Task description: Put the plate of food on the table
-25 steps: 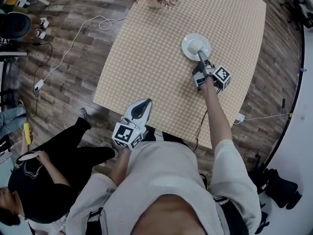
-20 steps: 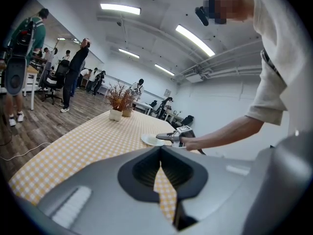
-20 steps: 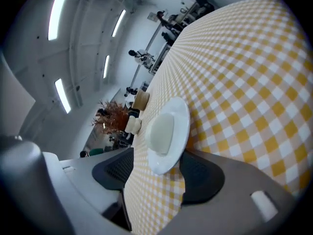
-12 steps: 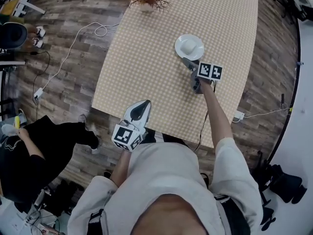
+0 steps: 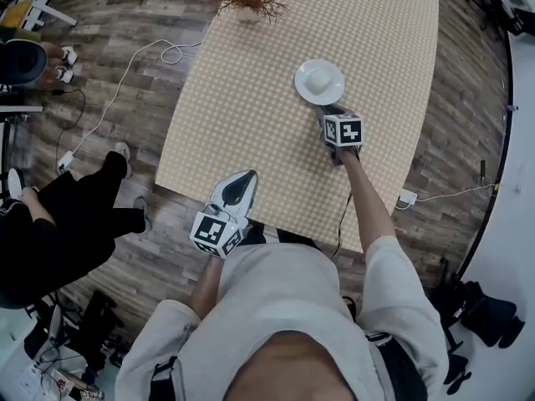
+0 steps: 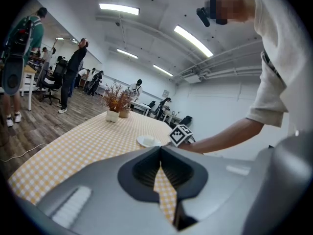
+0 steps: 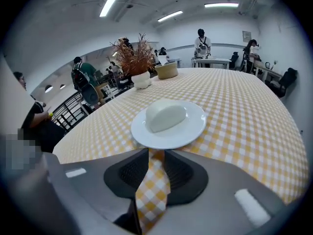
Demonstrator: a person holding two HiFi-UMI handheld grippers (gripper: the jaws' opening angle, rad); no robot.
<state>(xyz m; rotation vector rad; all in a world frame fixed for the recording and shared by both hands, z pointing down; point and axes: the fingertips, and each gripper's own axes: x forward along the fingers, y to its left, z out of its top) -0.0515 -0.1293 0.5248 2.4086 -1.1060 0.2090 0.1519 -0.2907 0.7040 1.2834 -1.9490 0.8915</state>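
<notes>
1. The white plate [image 7: 168, 140] sits flat on the yellow-and-white checked table [image 5: 251, 98]. It is in the right half of the table, well in from every edge.
2. On the plate lies 1 piece of food [image 7: 166, 115], a smooth, white, rounded mound. It sits about the middle and leaves the rim bare all round.
3. The right gripper [image 7: 151, 152] tilts down toward the table, with the plate's near rim just in front of its tips. Its jaws have just been closing, but a gap remains between them. Only tablecloth shows in that gap, so the gripper is released and empty.
4. The left gripper [image 6: 160, 151] hangs at the table's near edge, well apart from the plate. Its 2 jaws meet at the tips, clenched on nothing.
5. At the table's far end stands a white pot [image 7: 142, 80] holding dried reddish-brown stalks. Just beside it is a tan pot [image 7: 167, 70], and what it holds cannot be made out.
</notes>
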